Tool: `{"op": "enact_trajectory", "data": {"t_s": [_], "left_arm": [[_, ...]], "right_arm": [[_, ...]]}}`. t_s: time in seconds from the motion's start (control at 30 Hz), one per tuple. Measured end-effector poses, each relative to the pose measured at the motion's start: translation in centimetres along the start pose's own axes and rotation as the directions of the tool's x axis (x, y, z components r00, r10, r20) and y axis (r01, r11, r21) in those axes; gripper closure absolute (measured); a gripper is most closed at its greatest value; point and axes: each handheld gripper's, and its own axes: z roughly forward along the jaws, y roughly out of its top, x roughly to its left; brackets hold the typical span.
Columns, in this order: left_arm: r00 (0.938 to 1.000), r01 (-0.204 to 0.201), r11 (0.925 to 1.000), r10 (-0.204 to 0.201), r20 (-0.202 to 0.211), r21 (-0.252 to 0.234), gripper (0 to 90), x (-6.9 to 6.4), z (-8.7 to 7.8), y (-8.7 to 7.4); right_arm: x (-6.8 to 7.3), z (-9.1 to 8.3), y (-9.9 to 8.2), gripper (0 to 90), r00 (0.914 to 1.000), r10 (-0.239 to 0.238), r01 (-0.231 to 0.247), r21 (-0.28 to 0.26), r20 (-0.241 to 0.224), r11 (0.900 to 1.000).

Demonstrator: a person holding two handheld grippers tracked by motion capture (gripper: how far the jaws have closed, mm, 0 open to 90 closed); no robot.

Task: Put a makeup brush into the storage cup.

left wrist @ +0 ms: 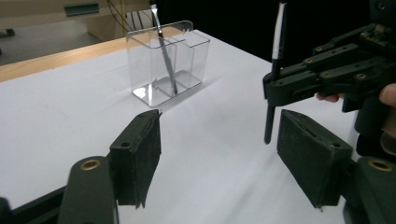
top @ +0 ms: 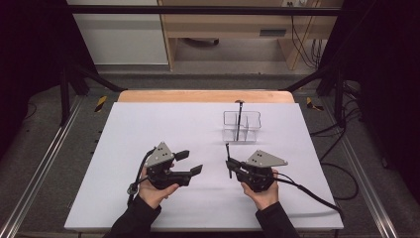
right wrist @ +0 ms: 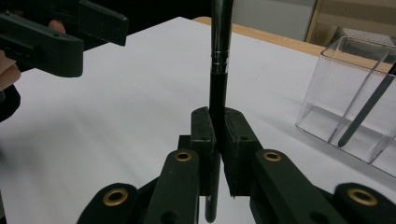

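Right claw [right wrist: 217, 140] clenched on my slim black stiff pen [right wrist: 219, 56], upright just short of the clear plastic divided holder [top: 241, 126]; light, slick, so I'd grip mid-barrel; left claw [top: 190, 162] released.

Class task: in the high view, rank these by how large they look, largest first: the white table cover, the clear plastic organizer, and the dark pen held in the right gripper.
1. white table cover, by far the largest.
2. clear plastic organizer.
3. dark pen, a thin stick clamped upright in the right gripper; seen nearly end-on from above, so it looks shorter than it is.
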Motion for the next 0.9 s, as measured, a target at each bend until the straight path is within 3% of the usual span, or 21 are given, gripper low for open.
{"op": "enact_trajectory", "data": {"t_s": [0.3,0.9], "left_arm": [[0.9984,-0.006,0.9991,0.009,-0.056,0.041,19.7,1.6,-1.5,-1.8],[0.9851,0.058,0.9964,-0.047,-0.165,0.061,8.8,4.3,-3.9,-3.7]], "right_arm": [[-0.5,-0.5,0.4,84.0,0.9998,0.007,-0.007,-0.023,0.021,0.9997],[-2.9,-0.7,2.1,84.0,0.9941,0.061,-0.052,-0.100,0.089,0.9937]]}}
